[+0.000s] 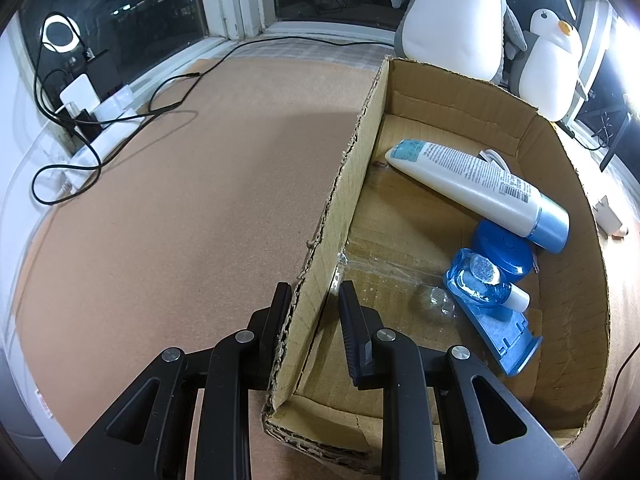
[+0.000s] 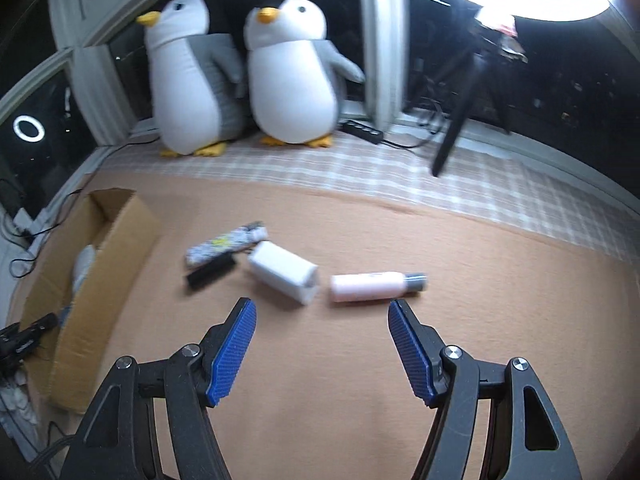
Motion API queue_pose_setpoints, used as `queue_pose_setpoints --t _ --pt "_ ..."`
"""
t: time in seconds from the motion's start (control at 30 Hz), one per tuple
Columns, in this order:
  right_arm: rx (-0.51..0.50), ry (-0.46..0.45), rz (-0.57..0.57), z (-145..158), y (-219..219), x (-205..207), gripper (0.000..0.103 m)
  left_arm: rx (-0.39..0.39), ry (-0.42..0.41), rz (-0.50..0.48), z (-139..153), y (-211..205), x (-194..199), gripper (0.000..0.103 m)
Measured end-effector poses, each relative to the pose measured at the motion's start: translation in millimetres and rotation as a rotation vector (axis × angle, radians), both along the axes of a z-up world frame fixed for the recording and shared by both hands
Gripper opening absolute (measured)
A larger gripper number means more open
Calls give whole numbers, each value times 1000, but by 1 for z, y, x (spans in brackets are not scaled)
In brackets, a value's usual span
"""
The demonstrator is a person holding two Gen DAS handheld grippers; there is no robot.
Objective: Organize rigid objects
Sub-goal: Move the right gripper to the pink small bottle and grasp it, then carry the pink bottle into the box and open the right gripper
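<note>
The left gripper [image 1: 316, 300] is straddling the near end of the cardboard box's [image 1: 340, 208] left wall, one finger outside against the cardboard and the other inside with a gap showing, so whether it is actually clamping the wall cannot be told. Inside the box a white lotion tube [image 1: 472, 184] with a pale blue cap is lying diagonally toward the far right corner, and just nearer a round blue lid [image 1: 504, 248], a clear blue bottle [image 1: 480, 280] and a blue plastic holder [image 1: 504, 340] are sitting together against the right wall.

The right gripper [image 2: 322, 322] is hovering low over the surface with its blue-padded jaws spread wide and holding nothing. Just beyond its tips a white rectangular block [image 2: 286, 276] and a pink bottle [image 2: 372, 286] with a grey cap are lying side by side. Further back, toward the box, are a black brush [image 2: 212, 272] and a patterned tube [image 2: 226, 246], touching.

Everything is resting on a tan felt-like mat [image 2: 320, 360]. A checked cloth [image 2: 360, 172] is covering the far edge, where two plush penguins [image 2: 292, 80] are standing against dark windows. A ring light [image 2: 560, 0] is glaring at the upper right, and black cables [image 1: 120, 120] are trailing along the left edge.
</note>
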State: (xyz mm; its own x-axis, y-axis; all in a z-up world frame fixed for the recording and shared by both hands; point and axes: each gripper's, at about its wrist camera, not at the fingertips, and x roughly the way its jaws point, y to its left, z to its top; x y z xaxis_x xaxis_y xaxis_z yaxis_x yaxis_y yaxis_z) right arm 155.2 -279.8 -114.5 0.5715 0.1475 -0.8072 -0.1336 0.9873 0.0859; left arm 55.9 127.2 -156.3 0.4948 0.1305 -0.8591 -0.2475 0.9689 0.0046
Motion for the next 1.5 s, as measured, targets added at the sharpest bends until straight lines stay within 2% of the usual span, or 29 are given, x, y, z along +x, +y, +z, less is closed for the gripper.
queue_pose_setpoints --t 0.17,0.43,0.6,0.97,1.5 --pt "-22 41 -12 -17 -15 12 65 4 5 -1 0 0 1 23" --pt "-51 59 11 -32 -12 24 65 8 9 1 0 0 1 23" --pt "-46 62 13 -35 -14 35 73 8 10 1 0 -1 1 23" --pt "-61 87 37 -47 -10 52 73 9 10 3 0 0 1 23" --pt "-74 86 46 -48 -8 46 68 10 10 3 0 0 1 23"
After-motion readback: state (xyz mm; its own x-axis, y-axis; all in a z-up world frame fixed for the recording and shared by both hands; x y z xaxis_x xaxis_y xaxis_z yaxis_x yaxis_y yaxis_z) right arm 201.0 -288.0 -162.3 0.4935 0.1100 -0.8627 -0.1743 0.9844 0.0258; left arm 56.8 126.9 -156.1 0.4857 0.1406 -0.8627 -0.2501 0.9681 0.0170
